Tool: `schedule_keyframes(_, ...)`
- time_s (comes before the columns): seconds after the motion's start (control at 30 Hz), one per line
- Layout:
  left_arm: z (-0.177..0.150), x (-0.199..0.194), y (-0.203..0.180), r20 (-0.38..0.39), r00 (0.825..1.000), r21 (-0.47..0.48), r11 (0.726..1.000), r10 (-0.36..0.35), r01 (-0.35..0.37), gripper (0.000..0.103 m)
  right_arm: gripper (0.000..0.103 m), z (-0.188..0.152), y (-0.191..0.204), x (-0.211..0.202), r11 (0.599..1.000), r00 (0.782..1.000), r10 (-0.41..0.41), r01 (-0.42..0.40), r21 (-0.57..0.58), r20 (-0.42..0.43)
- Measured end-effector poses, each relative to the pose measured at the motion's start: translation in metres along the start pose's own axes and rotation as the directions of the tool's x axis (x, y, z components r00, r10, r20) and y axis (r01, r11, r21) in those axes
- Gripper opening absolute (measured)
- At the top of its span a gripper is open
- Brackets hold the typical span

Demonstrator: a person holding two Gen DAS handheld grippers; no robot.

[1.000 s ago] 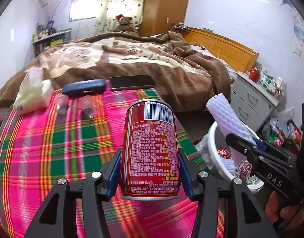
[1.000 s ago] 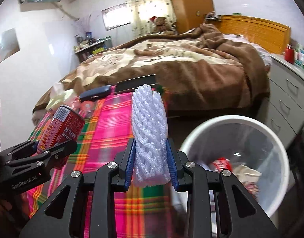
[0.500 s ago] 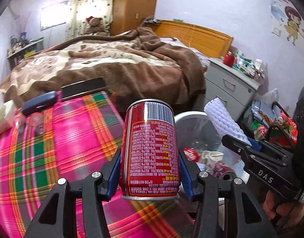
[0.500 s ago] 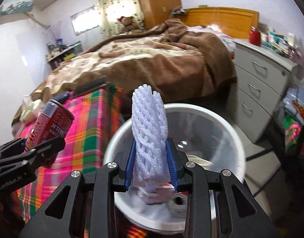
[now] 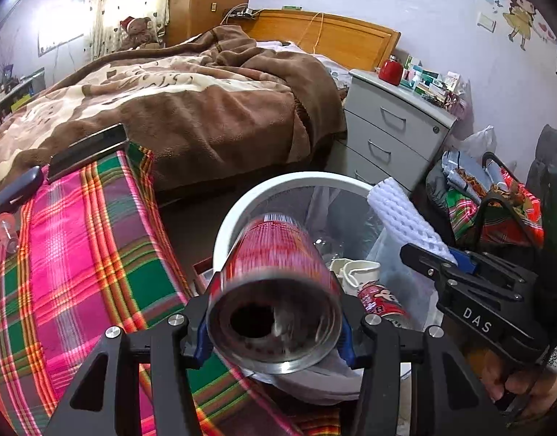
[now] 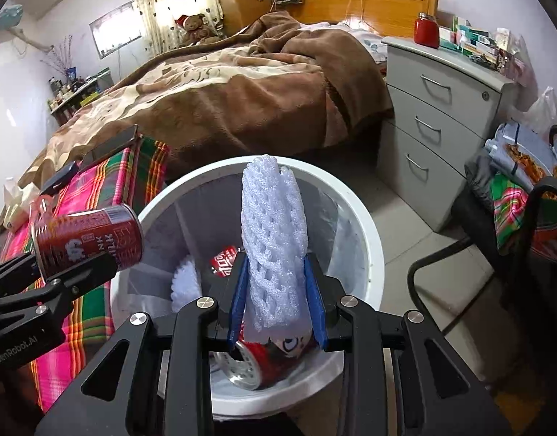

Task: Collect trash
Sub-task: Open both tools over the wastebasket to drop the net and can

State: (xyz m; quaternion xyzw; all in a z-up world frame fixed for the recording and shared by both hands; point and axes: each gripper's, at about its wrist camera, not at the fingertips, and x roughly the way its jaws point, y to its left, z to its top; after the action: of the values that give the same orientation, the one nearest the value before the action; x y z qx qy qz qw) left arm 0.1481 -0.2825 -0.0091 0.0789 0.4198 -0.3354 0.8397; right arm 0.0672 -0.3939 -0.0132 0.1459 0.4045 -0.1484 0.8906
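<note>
Left gripper (image 5: 275, 330): our fingers sit part-closed on the red can (image 5: 278, 290), which tips forward, its far end over the white bin (image 5: 242, 203).
Right gripper (image 6: 276, 307): part-closed on the white foam net (image 6: 273, 239), which stands upright between the fingers, above the bin's mouth (image 6: 365, 225).
Bin contents: another red can (image 6: 264, 356) lies just below our right fingers.
Risk, can: we judge it hangs close to the near rim; let go too soon and it could strike the rim and roll onto the plaid counter (image 5: 78, 254) to the left of our fingers.
Risk, net: it is light, so it may cling to a finger pad or drift past the rim.
Risk, grippers: both crowd one opening and could knock together.
Room: open floor (image 6: 405, 196) lies right of the right fingers; the bed (image 6: 224, 101) stands beyond the bin.
</note>
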Motion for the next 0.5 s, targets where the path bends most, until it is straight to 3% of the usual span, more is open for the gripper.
schedule_keyframes(0.33, 0.0037, 0.0065, -0.0059, 0.007, 1.0, 0.003, 1.0, -0.003, 0.003, 0.055, 0.035, -0.0018, -0.0073, 0.0062, 1.0, 1.0, -0.002, 0.002, 0.013, -0.029)
schedule_keyframes(0.43, 0.0059, 0.0049, -0.0036, 0.013, 1.0, -0.017, 1.0, -0.02, 0.02, 0.067, 0.044, -0.0021, -0.0094, 0.0067, 1.0, 0.999, -0.007, 0.008, 0.019, -0.034)
schedule_keyframes(0.5, 0.0065, 0.0034, -0.0011, 0.016, 1.0, -0.029, 0.999, -0.024, 0.025, 0.067, 0.057, -0.0024, -0.0107, 0.0055, 1.0, 1.0, -0.004, 0.004, 0.022, -0.03)
